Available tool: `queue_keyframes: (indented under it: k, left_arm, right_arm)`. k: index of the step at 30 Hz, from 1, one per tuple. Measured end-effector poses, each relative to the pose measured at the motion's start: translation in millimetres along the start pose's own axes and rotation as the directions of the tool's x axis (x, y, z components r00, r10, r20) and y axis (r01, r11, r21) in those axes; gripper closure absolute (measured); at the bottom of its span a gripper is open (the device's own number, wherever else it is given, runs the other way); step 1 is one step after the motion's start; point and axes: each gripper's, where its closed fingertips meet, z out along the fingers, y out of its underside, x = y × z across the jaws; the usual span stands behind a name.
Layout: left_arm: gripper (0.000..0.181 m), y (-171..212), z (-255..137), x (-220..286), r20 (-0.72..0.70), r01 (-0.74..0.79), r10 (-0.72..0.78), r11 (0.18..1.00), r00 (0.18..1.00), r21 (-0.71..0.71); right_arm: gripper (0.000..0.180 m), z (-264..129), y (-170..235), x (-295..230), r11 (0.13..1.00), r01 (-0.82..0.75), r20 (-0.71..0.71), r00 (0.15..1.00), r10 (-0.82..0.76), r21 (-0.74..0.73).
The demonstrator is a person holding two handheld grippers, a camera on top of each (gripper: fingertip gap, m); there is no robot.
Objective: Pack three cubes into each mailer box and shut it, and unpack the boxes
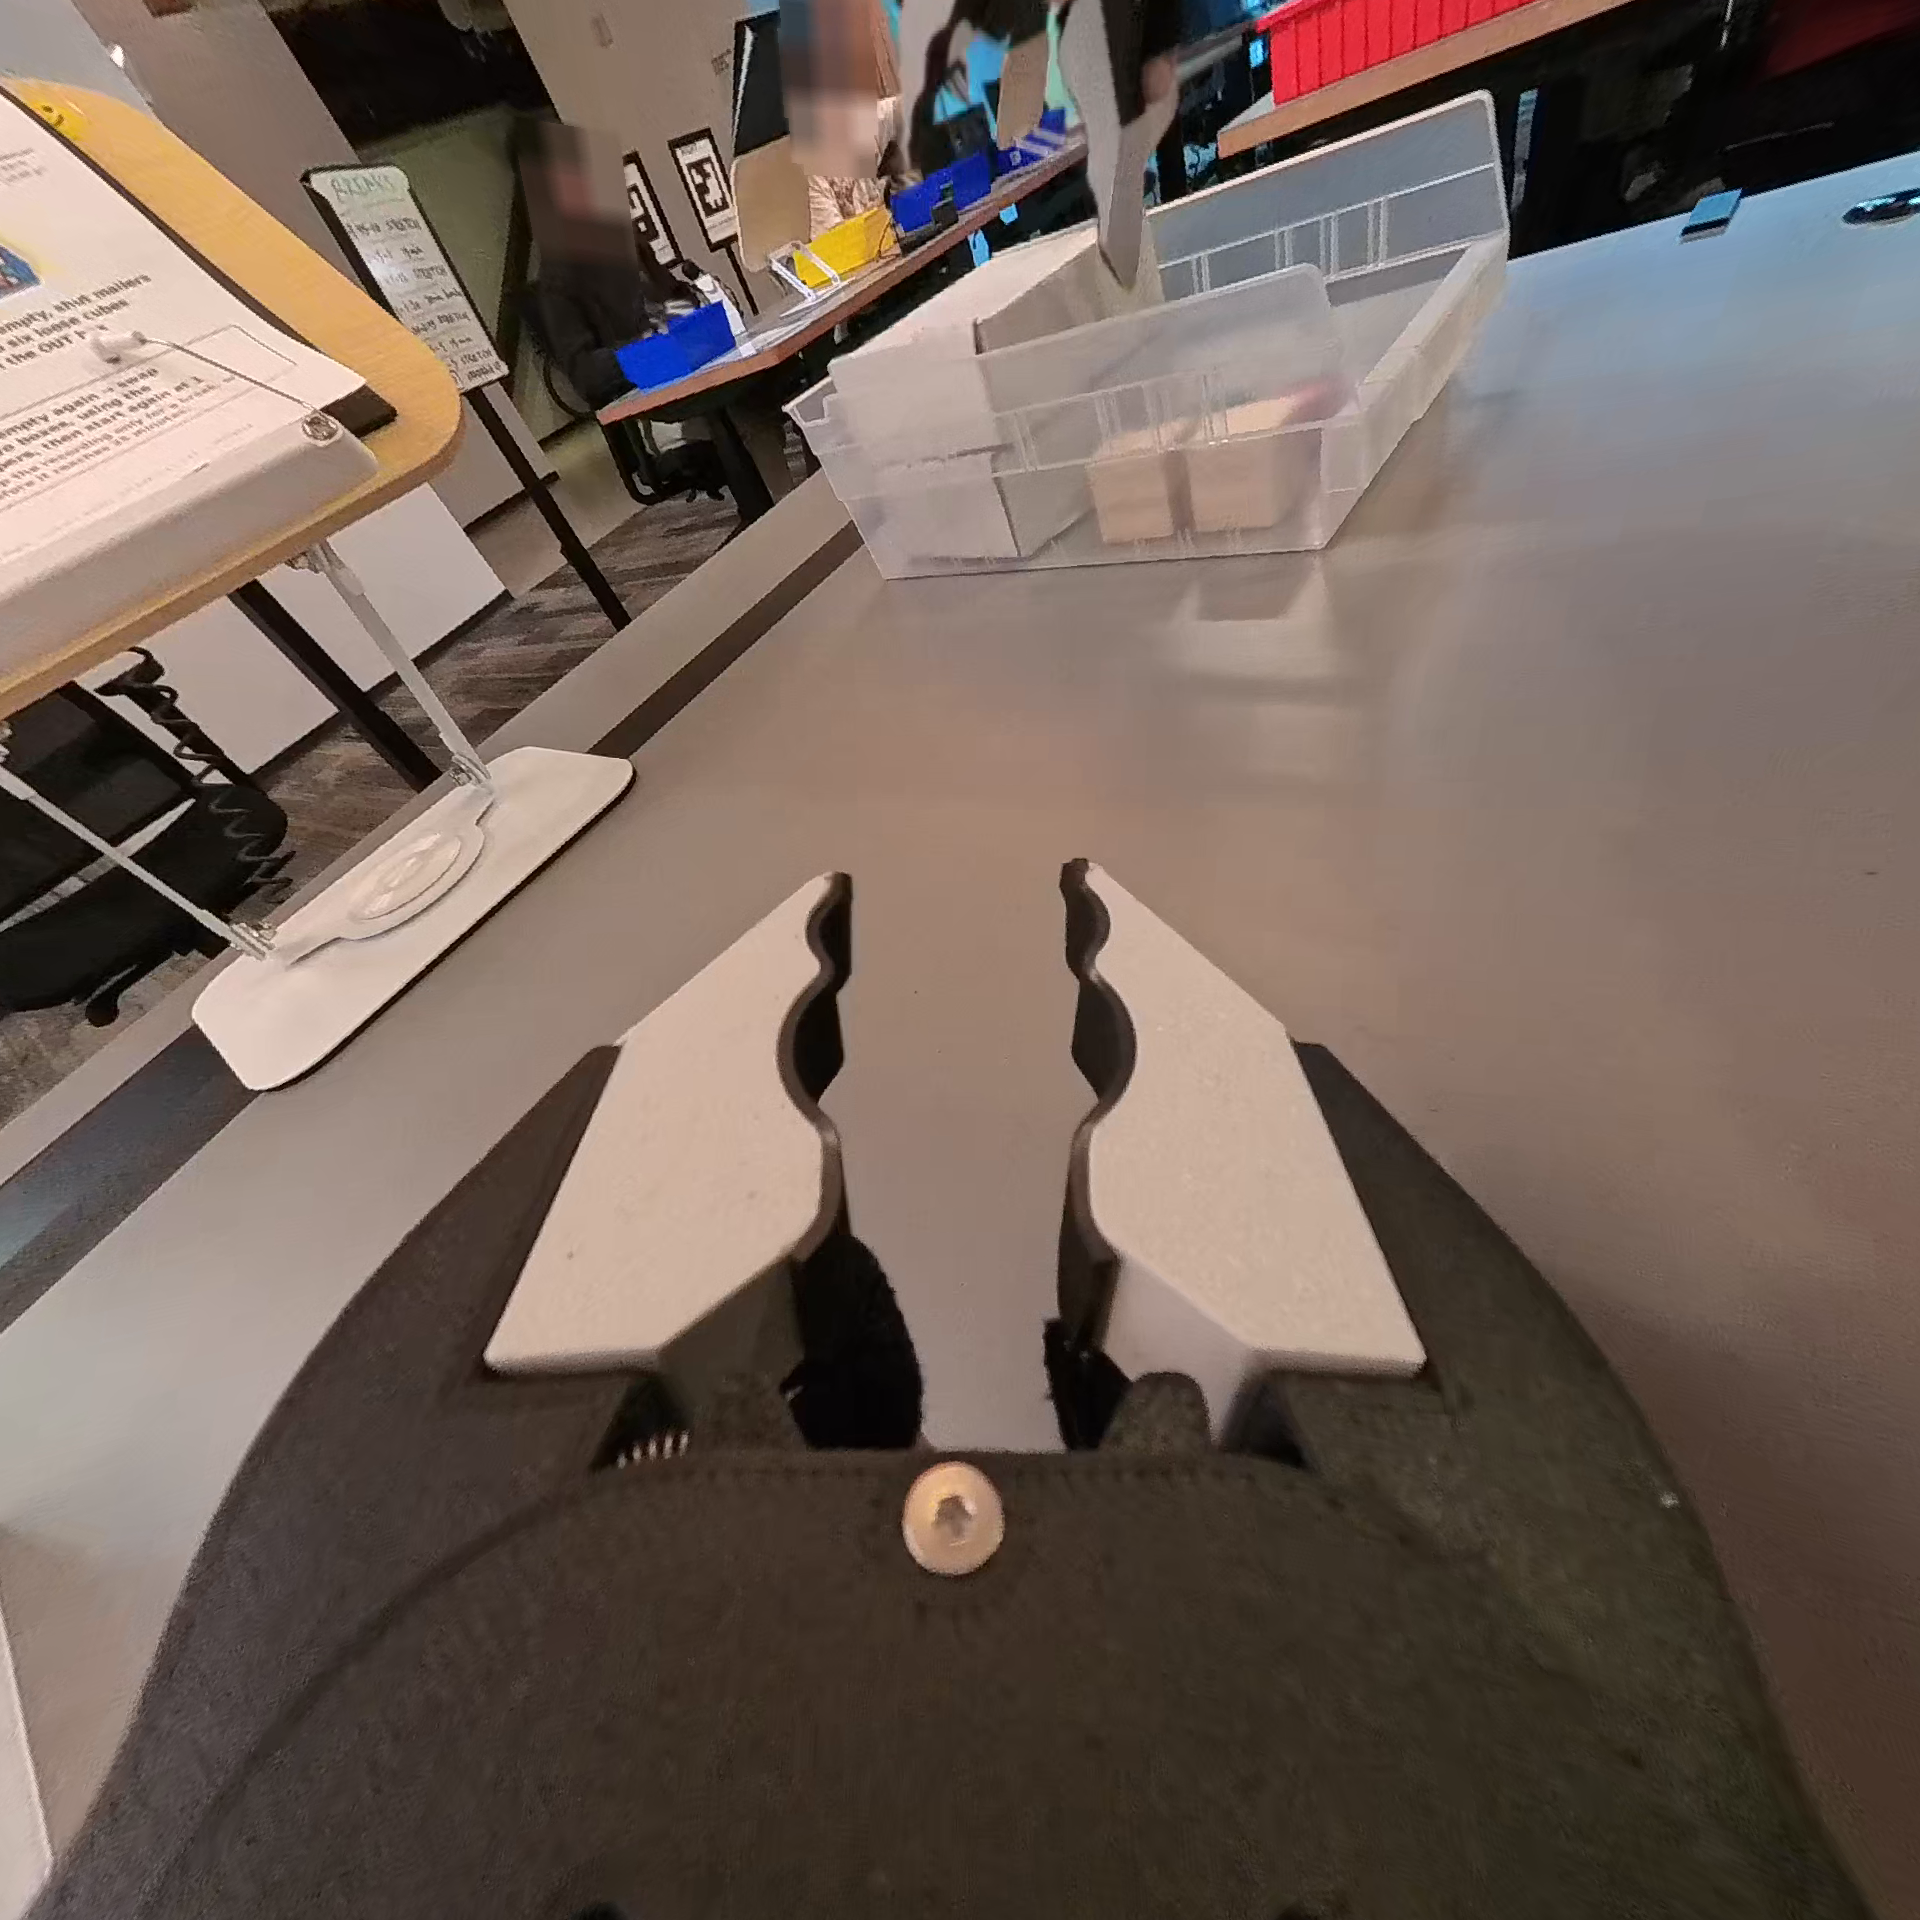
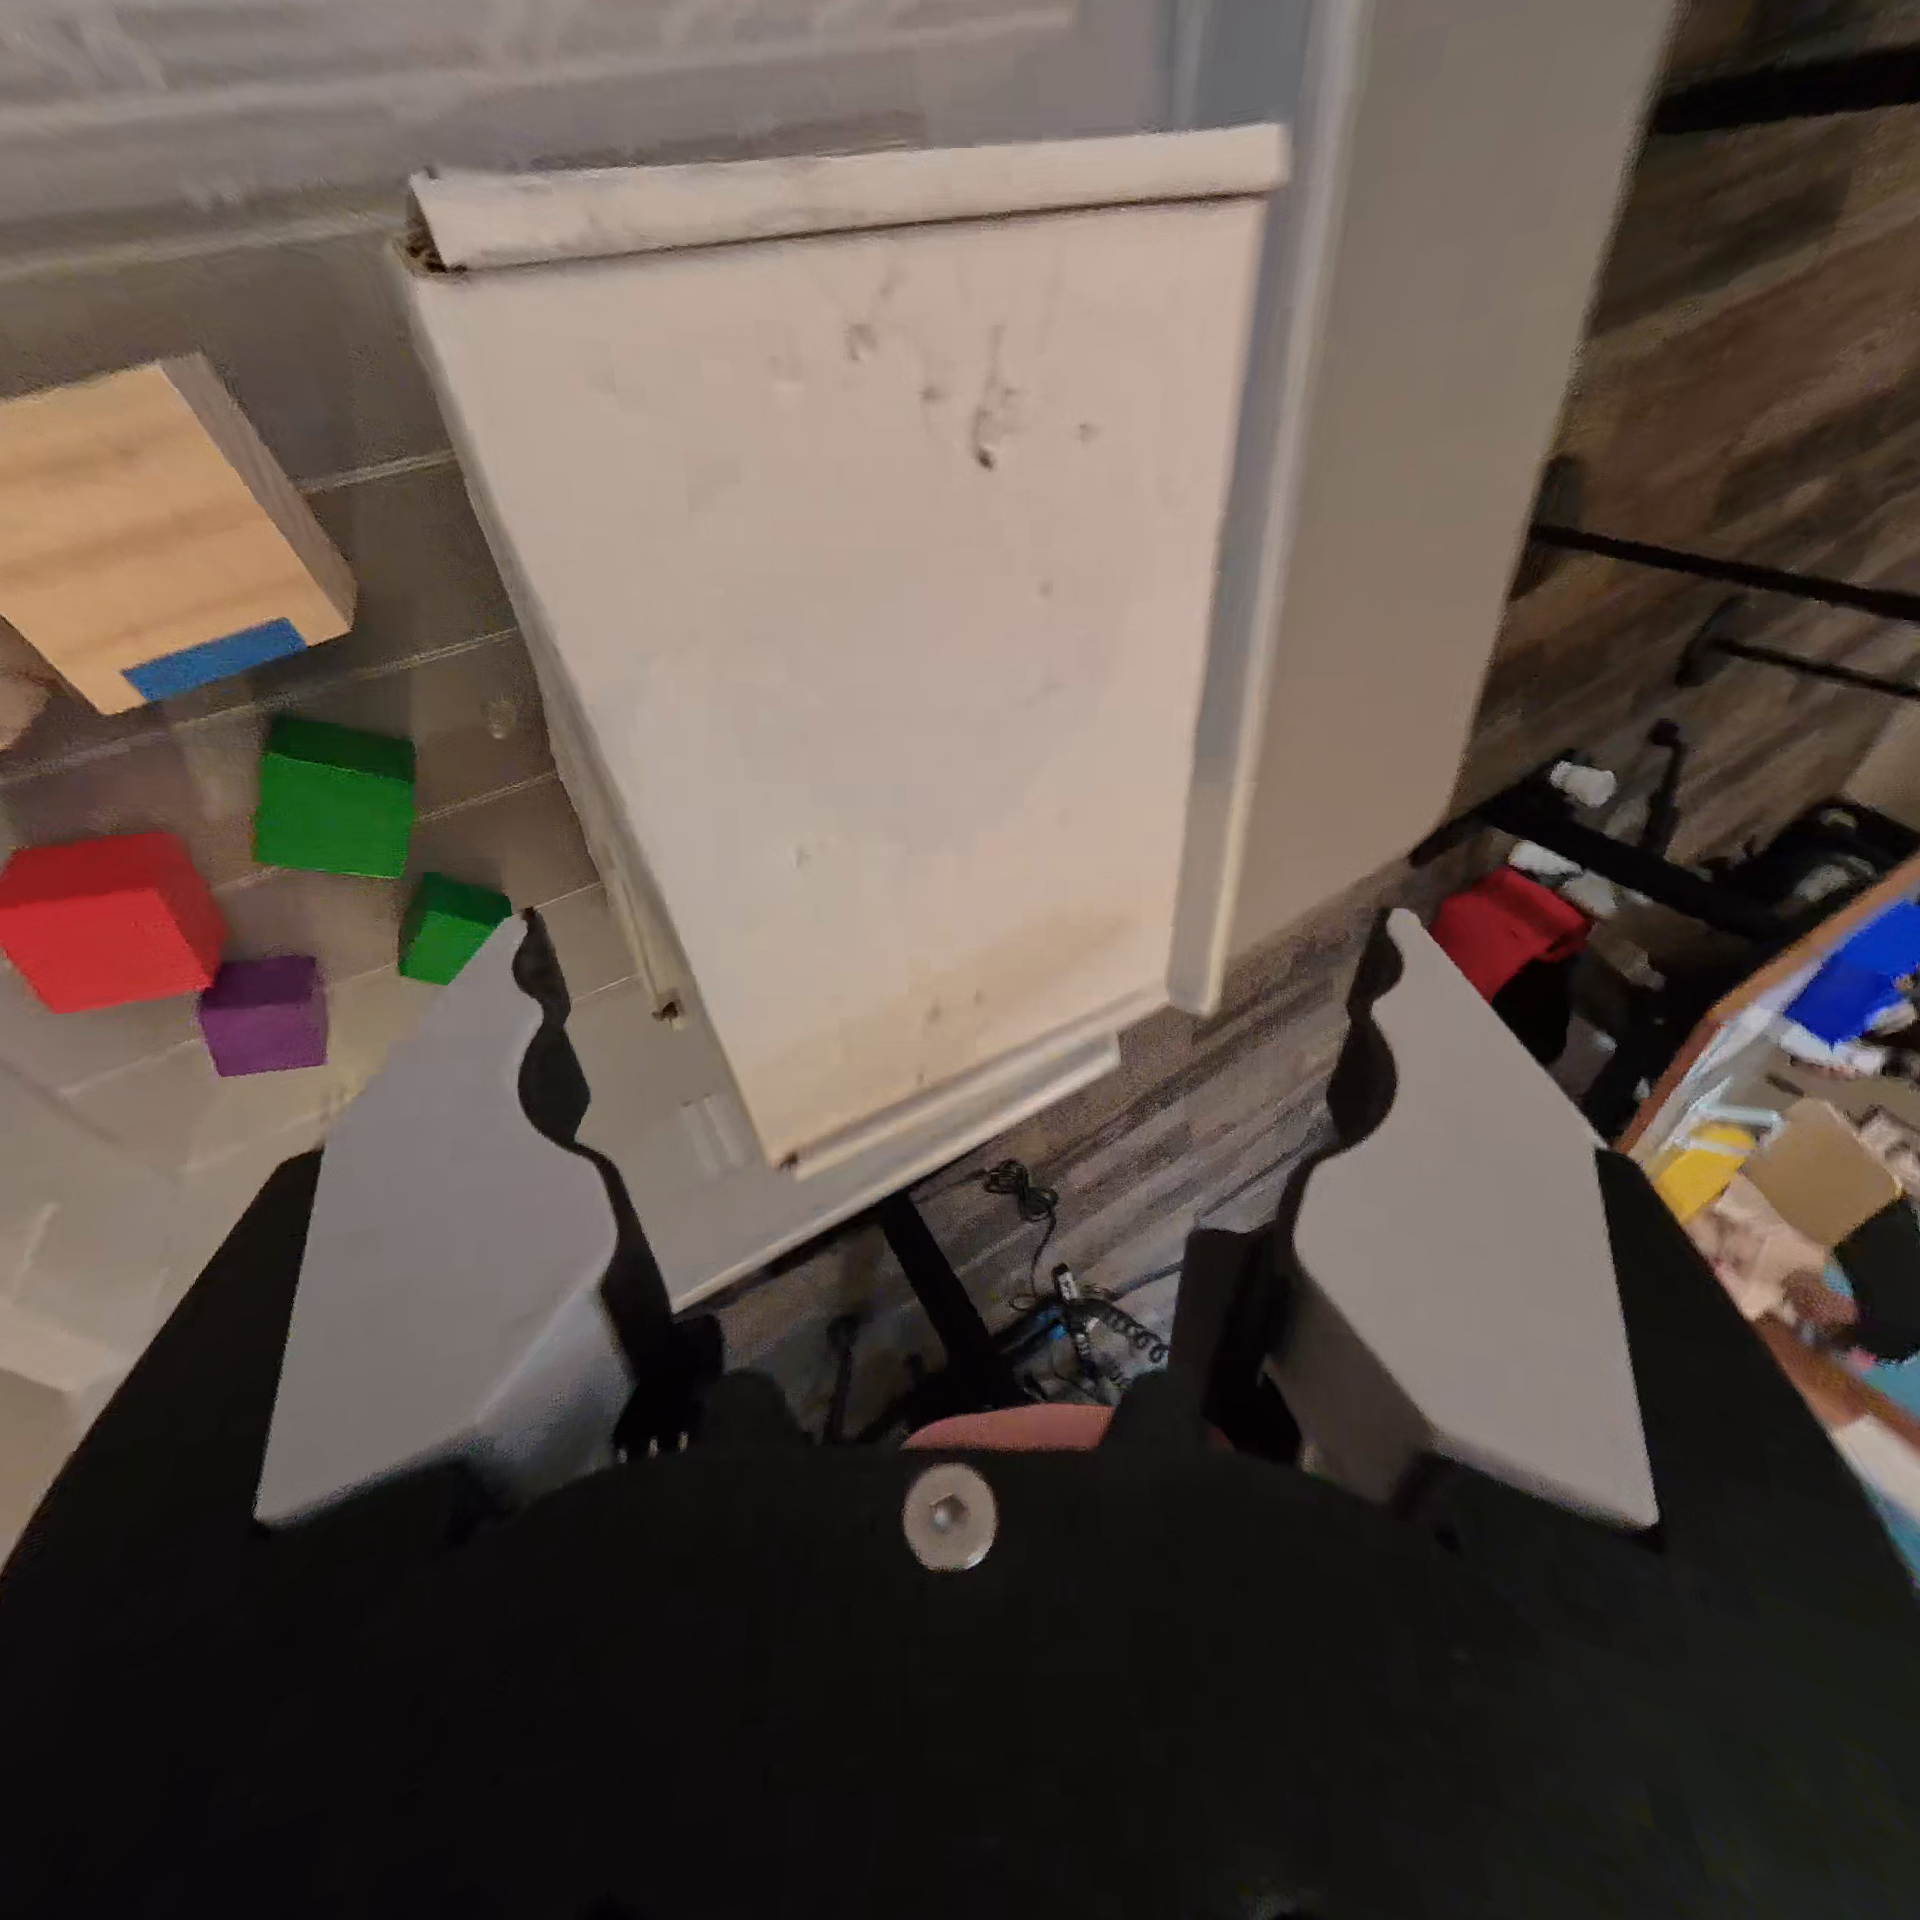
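A: Surface and room, left wrist view?

B: Smooth grey tabletop (image 1: 1351, 831), mostly bare. At its left edge, a white document stand (image 1: 416, 883) carrying a printed sheet. Far end: a clear plastic bin (image 1: 1403, 343) with pale wooden blocks (image 1: 1195, 488) inside and a closed white cardboard mailer box (image 1: 1039, 291) beside them. Beyond that, worktables with blue and yellow bins, a red bin on a shelf, patterned grey carpet.

A: Left gripper?

B: Left gripper (image 1: 956, 883) low over bare tabletop, well short of the bin. Fingers (image 1: 717, 1091) a modest gap apart, nothing between them, touching nothing that I can see.

A: Right wrist view?

B: Looks steeply down into the bin. The white mailer box (image 2: 852, 623) fills the middle, lid shut, scuffed. Left of it on the bin floor: a large pale wooden block with a blue stripe (image 2: 156, 530), two green cubes (image 2: 332, 800) (image 2: 447, 925), a red cube (image 2: 104, 914), a purple cube (image 2: 265, 1013). Carpet, cables and cluttered benches to the right; view is blurred.

A: Right gripper?

B: Right gripper (image 2: 956, 935) above the near end of the mailer box. Fingers (image 2: 1475, 1195) spread wide, empty; contact with the box cannot be told.
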Motion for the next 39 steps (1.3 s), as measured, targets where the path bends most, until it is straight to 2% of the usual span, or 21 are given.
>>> queue_keyframes:
  k: [3, 6, 7, 10, 11, 13, 17, 19, 22, 25, 27, 29, 31, 35, 39]
  left_arm:
    - [0.139, -6.2, -3.3, -5.6, 0.012, 0.034, -0.035, 0.999, 0.999, 0.031]
    - [0.129, -22.4, -9.7, -16.0, -0.02, 0.122, -0.122, 0.991, 0.992, 0.048]
    - [0.125, -28.6, -14.0, -23.0, 0.001, 0.098, -0.098, 0.994, 0.995, 0.045]
    - [0.123, -48.2, -38.5, -58.4, 0.107, 0.026, -0.029, 0.999, 0.994, 0.03]
    - [0.122, -52.0, -50.4, -75.1, 0.152, 0.02, -0.021, 1.0, 0.988, 0.013]
    - [0.131, -54.6, -81.1, -114.7, 0.255, 0.01, -0.007, 1.0, 0.967, -0.013]
    - [0.121, -4.9, -161.0, -205.3, 0.514, 0.083, 0.053, 0.968, 0.856, -0.237]
    - [0.116, 27.3, -201.1, -231.7, 0.586, 0.224, -0.012, 0.931, 0.81, -0.29]
    - [0.111, 72.4, -258.7, -266.6, 0.714, 0.333, 0.028, 0.871, 0.7, -0.361]
    - [0.109, 110.8, -295.4, -283.1, 0.774, 0.421, 0.059, 0.811, 0.63, -0.405]
    - [0.107, 130.5, -312.2, -289.3, 0.793, 0.45, 0.109, 0.774, 0.599, -0.446]
    - [0.108, 137.5, -320.4, -292.6, 0.802, 0.441, 0.15, 0.77, 0.578, -0.462]
    - [0.109, 145.6, -322.6, -290.7, 0.794, 0.443, 0.171, 0.753, 0.583, -0.487]
    - [0.109, 155.3, -327.8, -288.4, 0.782, 0.442, 0.207, 0.727, 0.588, -0.525]
    - [0.108, 170.9, -326.7, -284.3, 0.78, 0.481, 0.162, 0.707, 0.604, -0.519]
  right_arm:
    - [0.043, -32.0, 14.5, 6.1, 0.979, -0.191, -0.096, 0.976, 0.197, 0.064]
    - [0.063, -51.9, 43.9, -3.2, 0.894, -0.431, -0.121, 0.887, 0.445, 0.126]
    - [0.073, -53.2, 53.1, -10.0, 0.853, -0.5, -0.104, 0.85, 0.516, 0.149]
    - [0.088, -45.1, 71.9, -40.9, 0.752, -0.628, 0.002, 0.768, 0.641, 0.202]
    - [0.088, -40.1, 75.9, -49.7, 0.715, -0.664, 0.032, 0.737, 0.675, 0.218]
    - [0.08, -31.3, 74.5, -70.5, 0.651, -0.717, 0.123, 0.69, 0.713, 0.25]
    - [0.097, -11.1, 87.0, -94.6, 0.607, -0.762, 0.126, 0.641, 0.757, 0.227]
    - [0.108, -3.6, 84.4, -104.8, 0.596, -0.771, 0.162, 0.632, 0.758, 0.224]
    - [0.124, 7.5, 89.9, -111.9, 0.619, -0.758, 0.124, 0.647, 0.752, 0.206]
    - [0.131, 9.8, 91.3, -109.0, 0.582, -0.778, 0.115, 0.617, 0.778, 0.236]
    - [0.132, 11.7, 92.8, -108.8, 0.583, -0.78, 0.098, 0.614, 0.783, 0.23]
    - [0.13, 15.5, 96.0, -109.3, 0.615, -0.76, 0.051, 0.637, 0.769, 0.207]
    - [0.132, 19.2, 98.2, -110.5, 0.625, -0.758, 0.034, 0.641, 0.767, 0.189]
    - [0.137, 19.8, 97.7, -110.6, 0.61, -0.769, 0.048, 0.628, 0.777, 0.192]
    - [0.146, 20.1, 96.0, -108.7, 0.57, -0.794, 0.095, 0.597, 0.796, 0.211]
